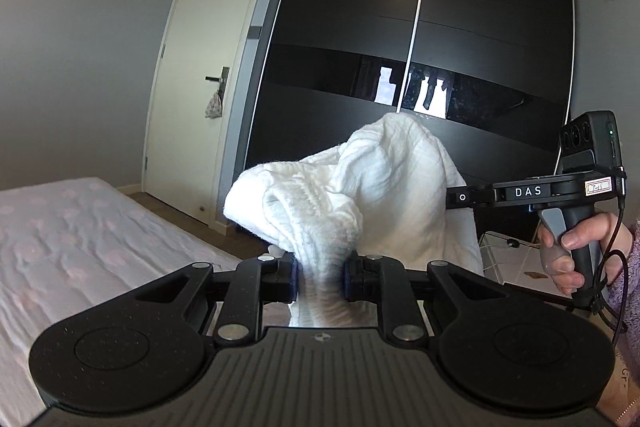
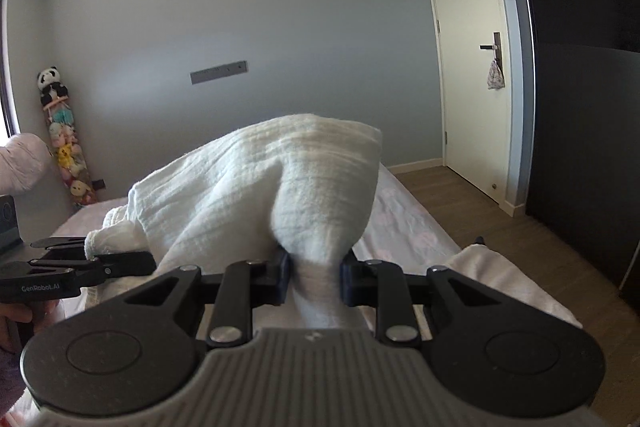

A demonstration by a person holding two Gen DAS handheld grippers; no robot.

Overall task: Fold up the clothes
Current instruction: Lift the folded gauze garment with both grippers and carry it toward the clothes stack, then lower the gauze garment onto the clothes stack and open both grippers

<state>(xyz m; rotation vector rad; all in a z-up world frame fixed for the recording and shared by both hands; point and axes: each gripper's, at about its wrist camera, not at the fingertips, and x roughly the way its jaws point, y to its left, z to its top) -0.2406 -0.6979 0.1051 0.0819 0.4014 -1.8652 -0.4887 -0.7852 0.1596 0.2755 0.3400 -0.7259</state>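
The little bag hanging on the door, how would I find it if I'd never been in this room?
Look for the tall cream door between the grey wall and the big black wardrobe. Halfway up it is a dark handle, and the little bag dangles from that handle. It is a small, pale, patterned cloth pouch, the only thing hanging on the door.

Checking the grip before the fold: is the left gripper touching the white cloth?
Touching. The left wrist view shows the left gripper pinching the white cloth.

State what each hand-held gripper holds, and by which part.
Both grip the white garment: left hand-held gripper and right hand-held gripper each pinch a bunched fold; which part cannot be told.
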